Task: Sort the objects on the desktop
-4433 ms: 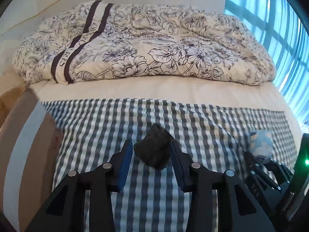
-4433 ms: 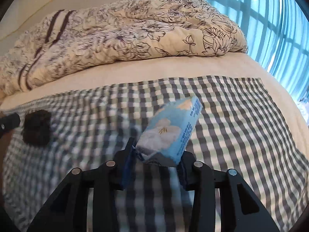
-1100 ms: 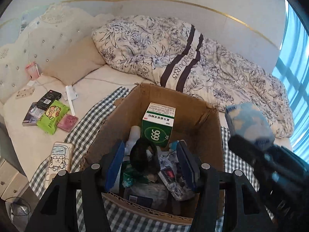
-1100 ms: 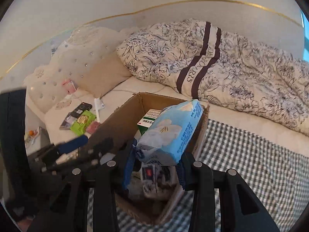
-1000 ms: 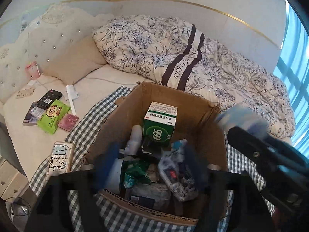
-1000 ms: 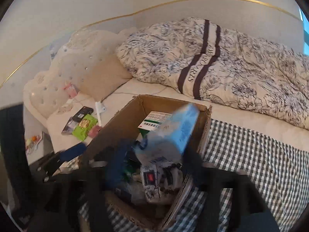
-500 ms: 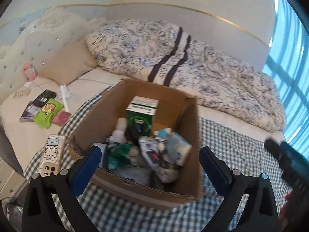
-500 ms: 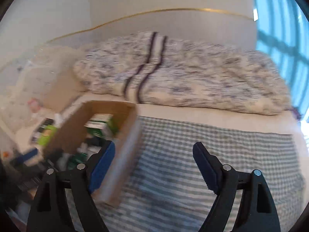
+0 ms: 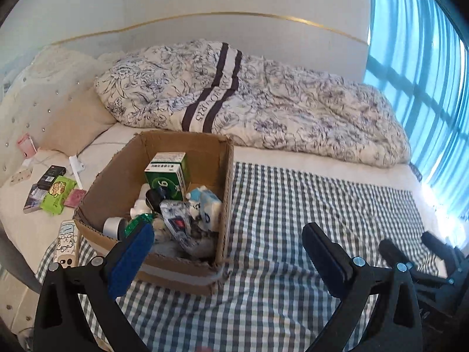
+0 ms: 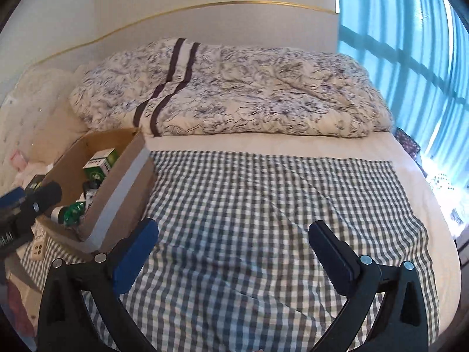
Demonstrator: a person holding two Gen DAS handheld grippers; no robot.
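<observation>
A brown cardboard box (image 9: 225,205) stands on the checked cloth (image 9: 307,205), holding a green carton (image 9: 167,176), a light blue tissue pack (image 9: 208,208), a black item (image 9: 152,198) and other small things. My left gripper (image 9: 231,243) hangs open and empty just right of the box's near corner. In the right wrist view the box (image 10: 123,187) sits at the left, and my right gripper (image 10: 234,240) is open over bare checked cloth (image 10: 263,205). The left gripper's tip (image 10: 44,195) shows at the left edge.
A floral duvet (image 9: 249,105) lies along the far side of the bed. Left of the box lie a green packet (image 9: 57,195), a dark booklet (image 9: 49,174), a pink card (image 9: 74,198) and a phone case (image 9: 66,242). Blue curtains (image 9: 425,88) hang at the right.
Both grippers let go over the box: the black item and the blue tissue pack now lie inside it. Both have since opened wide and swung right, away from the box.
</observation>
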